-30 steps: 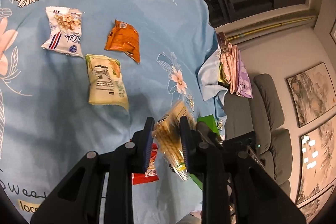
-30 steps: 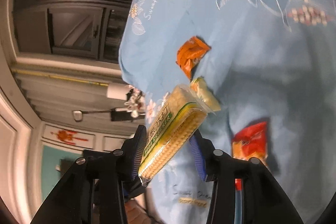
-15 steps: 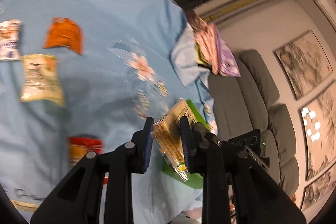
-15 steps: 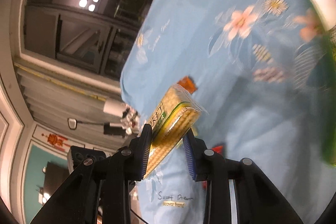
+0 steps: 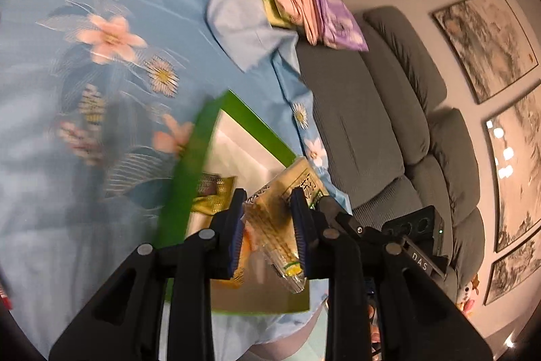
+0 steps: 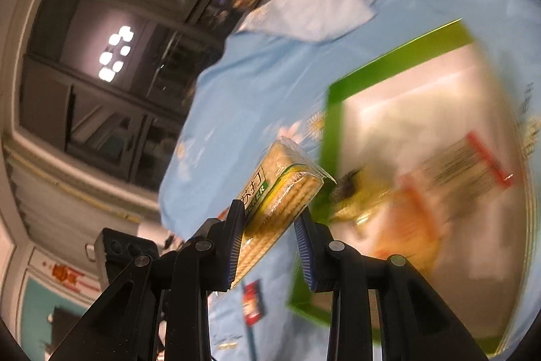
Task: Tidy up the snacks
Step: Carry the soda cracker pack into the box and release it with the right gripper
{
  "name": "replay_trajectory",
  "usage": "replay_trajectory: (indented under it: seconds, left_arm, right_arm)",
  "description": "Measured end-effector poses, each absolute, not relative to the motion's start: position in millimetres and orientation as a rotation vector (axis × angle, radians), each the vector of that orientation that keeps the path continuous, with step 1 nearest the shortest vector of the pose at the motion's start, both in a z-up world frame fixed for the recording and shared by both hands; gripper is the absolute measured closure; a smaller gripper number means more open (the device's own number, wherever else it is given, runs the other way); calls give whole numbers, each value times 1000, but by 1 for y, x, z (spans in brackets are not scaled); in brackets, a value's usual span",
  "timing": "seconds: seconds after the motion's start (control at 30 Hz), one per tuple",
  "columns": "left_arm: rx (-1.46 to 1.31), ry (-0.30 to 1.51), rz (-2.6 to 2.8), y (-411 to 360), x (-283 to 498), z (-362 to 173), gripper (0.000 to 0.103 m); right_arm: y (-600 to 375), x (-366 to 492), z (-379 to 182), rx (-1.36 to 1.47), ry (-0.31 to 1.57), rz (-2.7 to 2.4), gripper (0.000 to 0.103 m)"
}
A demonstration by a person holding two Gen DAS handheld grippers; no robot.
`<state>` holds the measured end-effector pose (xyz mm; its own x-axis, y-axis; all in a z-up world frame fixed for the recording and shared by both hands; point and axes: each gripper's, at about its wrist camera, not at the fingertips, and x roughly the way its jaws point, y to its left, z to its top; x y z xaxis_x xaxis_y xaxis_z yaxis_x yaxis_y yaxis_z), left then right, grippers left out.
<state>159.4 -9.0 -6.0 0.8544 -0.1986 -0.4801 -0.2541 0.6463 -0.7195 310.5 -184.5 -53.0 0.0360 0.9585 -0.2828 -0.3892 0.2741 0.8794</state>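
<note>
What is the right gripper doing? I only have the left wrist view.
Observer: The right gripper also grips the cracker pack. Its jaws have just been closing on it.
Operator: Anything left outside the box?
Observer: A red packet lies on the cloth, near the box.
Operator: What's deeper in the box?
Observer: A blurred packet with a red-edged barcode label.
</note>
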Motion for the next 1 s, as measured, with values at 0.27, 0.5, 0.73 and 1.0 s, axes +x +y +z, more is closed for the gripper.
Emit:
replay_trajectory:
  seconds: [0.27, 0.5, 0.73, 1.0]
  left_arm:
    - [-927, 680, 15, -19, 221, -50, 77]
    - [-966, 674, 68, -9, 232, -56, 75]
    - [-828, 692, 118, -21, 233, -41, 58]
    - [-759, 557, 197, -16, 198, -9, 1]
  right_arm:
    - [-211, 353, -94, 737, 1113, 1059, 71]
    - [-210, 363, -99, 744, 1117, 1100, 72]
    - [-205, 363, -95, 729, 1143, 1037, 59]
    - [-231, 339, -63, 797, 1022, 1073, 11]
